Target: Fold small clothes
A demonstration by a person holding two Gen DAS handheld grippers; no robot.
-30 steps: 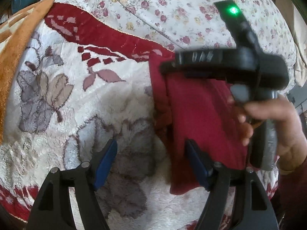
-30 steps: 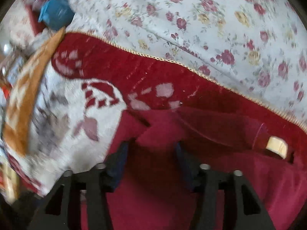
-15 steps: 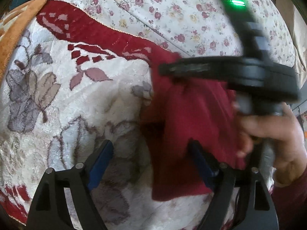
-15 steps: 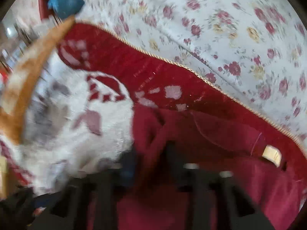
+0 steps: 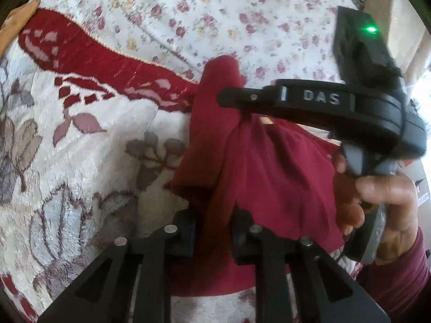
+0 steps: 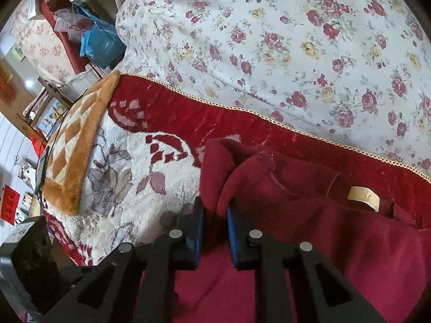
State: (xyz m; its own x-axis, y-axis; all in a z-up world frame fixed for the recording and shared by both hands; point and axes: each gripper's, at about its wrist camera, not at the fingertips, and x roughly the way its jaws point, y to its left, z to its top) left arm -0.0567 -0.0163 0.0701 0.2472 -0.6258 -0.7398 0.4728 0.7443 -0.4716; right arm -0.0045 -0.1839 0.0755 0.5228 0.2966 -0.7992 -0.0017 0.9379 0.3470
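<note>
Red garment [image 5: 269, 167], a small knit top with a neck label [image 6: 363, 194], lies bunched on a patterned plush blanket [image 5: 80, 140] and is soft, light and limp, so judged likely to sag and crease wherever unsupported. Left gripper [image 5: 212, 231] is closing its jaws on a fold of the side edge, cloth between them; right gripper [image 6: 214, 228] pinches a gathered ridge near the collar. Holds at seams or edges should give the cleanest fold line.
</note>
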